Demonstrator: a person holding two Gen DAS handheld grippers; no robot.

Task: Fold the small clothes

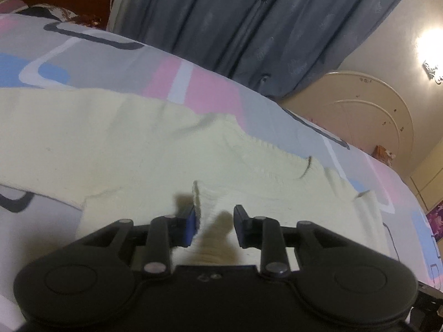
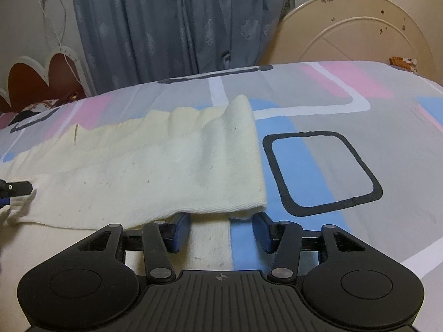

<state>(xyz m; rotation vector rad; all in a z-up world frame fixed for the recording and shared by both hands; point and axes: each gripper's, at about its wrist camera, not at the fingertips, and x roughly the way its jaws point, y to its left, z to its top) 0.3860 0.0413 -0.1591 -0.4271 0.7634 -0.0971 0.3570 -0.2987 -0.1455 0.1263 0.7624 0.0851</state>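
Note:
A cream knitted garment (image 1: pixel 116 144) lies spread on the patterned bedsheet (image 1: pixel 210 88). My left gripper (image 1: pixel 214 221) is open, low over the garment, with a raised fold of the knit between its fingers. In the right wrist view the same garment (image 2: pixel 155 166) lies with its folded right edge toward the middle of the bed. My right gripper (image 2: pixel 221 228) is open at the garment's near edge, its fingers just under the hem. The tip of the left gripper shows at the far left of that view (image 2: pixel 13 189).
The bedsheet (image 2: pixel 346 166) has grey, pink, blue and white shapes. Blue-grey curtains (image 2: pixel 171 27) hang behind the bed. A cream arched headboard (image 2: pixel 360 33) stands at the right, a red and white one (image 2: pixel 36 80) at the left. A wall lamp (image 1: pixel 432 47) glows.

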